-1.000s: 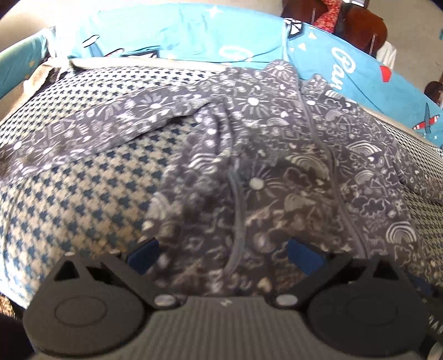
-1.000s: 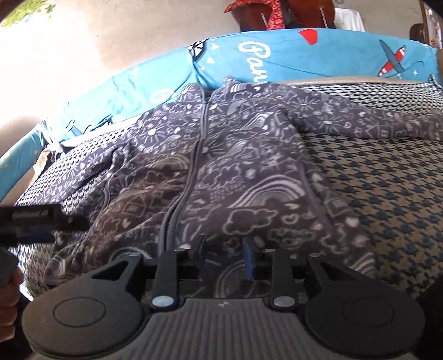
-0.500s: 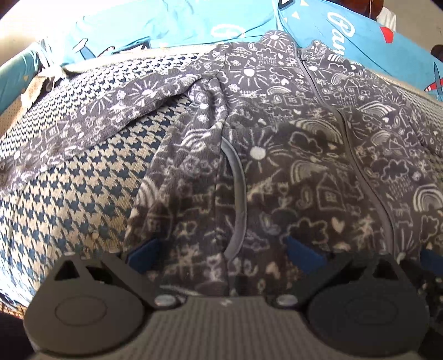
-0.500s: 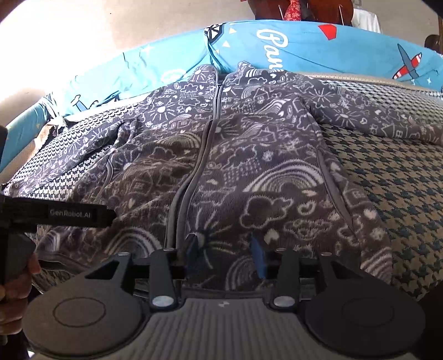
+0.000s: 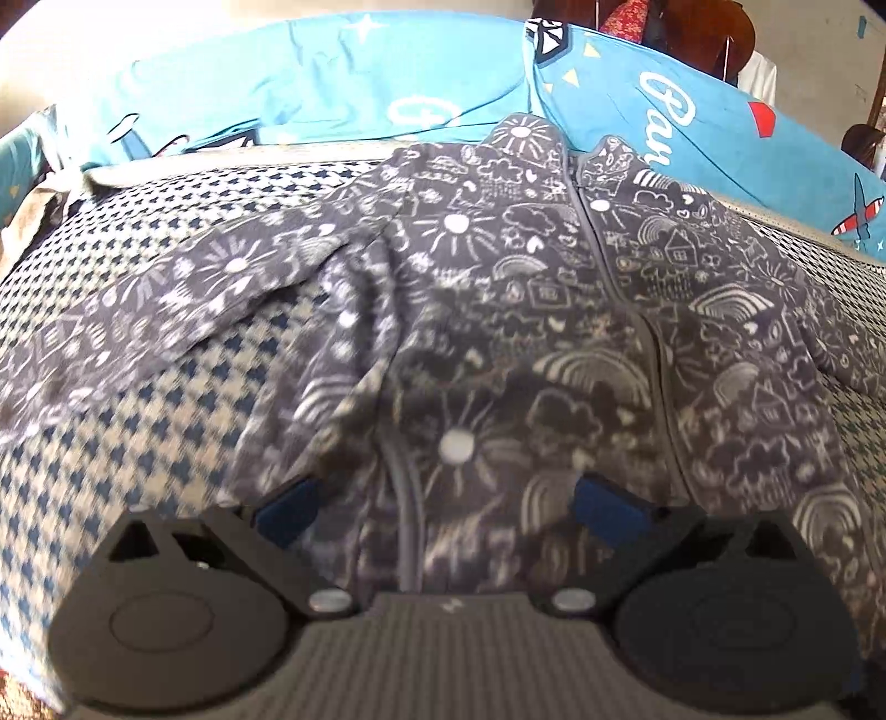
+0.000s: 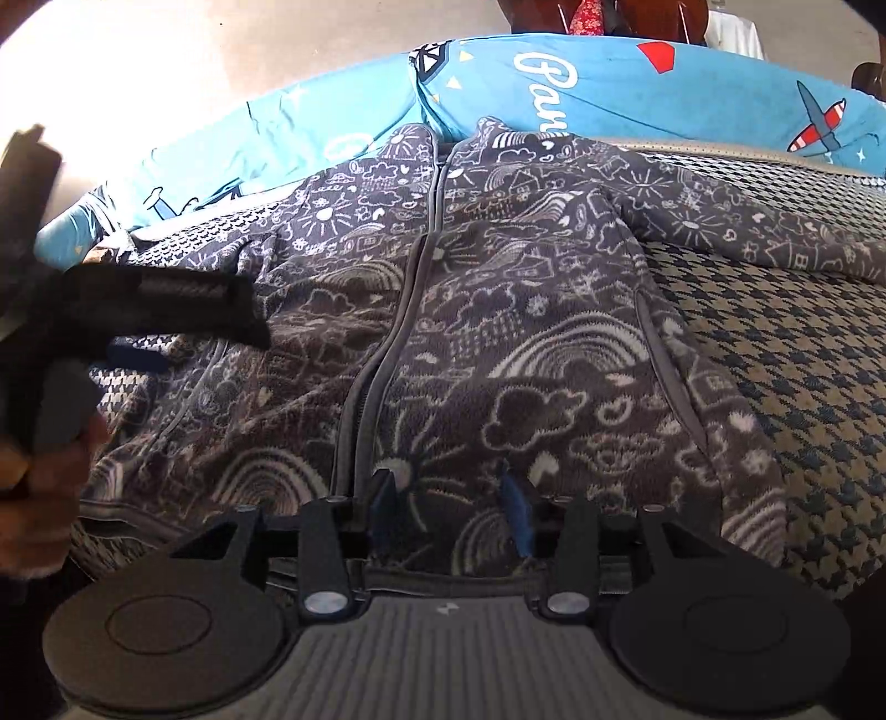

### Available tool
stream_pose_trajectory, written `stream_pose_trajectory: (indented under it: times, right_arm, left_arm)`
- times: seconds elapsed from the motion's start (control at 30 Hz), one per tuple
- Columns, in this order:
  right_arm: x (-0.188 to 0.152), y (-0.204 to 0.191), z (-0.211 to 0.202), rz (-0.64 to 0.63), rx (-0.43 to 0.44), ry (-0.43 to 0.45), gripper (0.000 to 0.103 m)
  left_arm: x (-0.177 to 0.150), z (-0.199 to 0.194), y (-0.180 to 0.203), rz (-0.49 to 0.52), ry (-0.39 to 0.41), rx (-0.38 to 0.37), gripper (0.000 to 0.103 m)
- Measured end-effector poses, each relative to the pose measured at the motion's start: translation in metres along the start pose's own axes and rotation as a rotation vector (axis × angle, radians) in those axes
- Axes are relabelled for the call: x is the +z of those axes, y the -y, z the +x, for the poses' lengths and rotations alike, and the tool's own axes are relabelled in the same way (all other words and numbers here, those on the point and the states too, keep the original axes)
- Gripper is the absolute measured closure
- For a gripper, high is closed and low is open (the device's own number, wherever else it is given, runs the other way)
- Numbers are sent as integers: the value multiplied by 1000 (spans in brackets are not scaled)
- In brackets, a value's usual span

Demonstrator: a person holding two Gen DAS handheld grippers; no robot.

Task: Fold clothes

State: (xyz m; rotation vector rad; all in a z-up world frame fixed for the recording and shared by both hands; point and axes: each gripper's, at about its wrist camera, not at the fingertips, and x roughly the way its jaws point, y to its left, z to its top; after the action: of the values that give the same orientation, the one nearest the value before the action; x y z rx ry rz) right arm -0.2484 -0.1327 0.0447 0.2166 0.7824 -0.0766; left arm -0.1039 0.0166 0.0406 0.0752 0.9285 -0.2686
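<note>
A grey fleece zip jacket (image 5: 498, 332) (image 6: 526, 343) printed with white doodles lies face up on the houndstooth bed cover (image 5: 138, 443), collar at the far side and both sleeves spread outward. My left gripper (image 5: 446, 512) hovers over the jacket's near left hem, fingers wide apart with nothing clamped. My right gripper (image 6: 448, 504) sits at the near hem just right of the zip, its blue pads (image 6: 515, 515) apart with fabric lying beneath them. In the right wrist view the left gripper (image 6: 166, 310) shows at the left, held by a hand (image 6: 33, 471).
Blue printed pillows (image 5: 332, 83) (image 6: 664, 83) line the far edge of the bed. Dark wooden furniture (image 6: 609, 11) stands beyond them. Bare houndstooth cover (image 6: 803, 387) lies on either side of the jacket.
The left gripper has lifted and pulled back from the jacket. The right gripper's fingers have spread wider and it has edged toward the hem. The jacket lies flatter than a second ago.
</note>
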Motion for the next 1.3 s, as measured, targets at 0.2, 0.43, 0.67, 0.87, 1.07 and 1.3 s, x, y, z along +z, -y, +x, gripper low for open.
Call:
stream_pose_trajectory:
  times: [0.2, 0.43, 0.67, 0.87, 1.07, 1.3]
  right_arm:
    - [0, 1, 0, -5, 5, -4, 59]
    - [-2, 0, -3, -22, 9, -34, 59]
    - [8, 10, -11, 32, 94, -51, 59]
    - [28, 18, -11, 43, 131, -33, 59]
    - [47, 28, -5, 52, 150, -18, 59]
    - [72, 39, 11, 46, 136, -9, 59]
  left_arm:
    - [-8, 18, 3, 14, -35, 31, 0]
    - [-18, 11, -1, 28, -65, 41, 0]
    - [-15, 3, -4, 7, -104, 40, 0]
    - [-3, -6, -2, -3, -70, 6, 0]
    - [12, -3, 10, 41, -57, -27, 0]
    - [23, 12, 16, 37, -76, -56, 0]
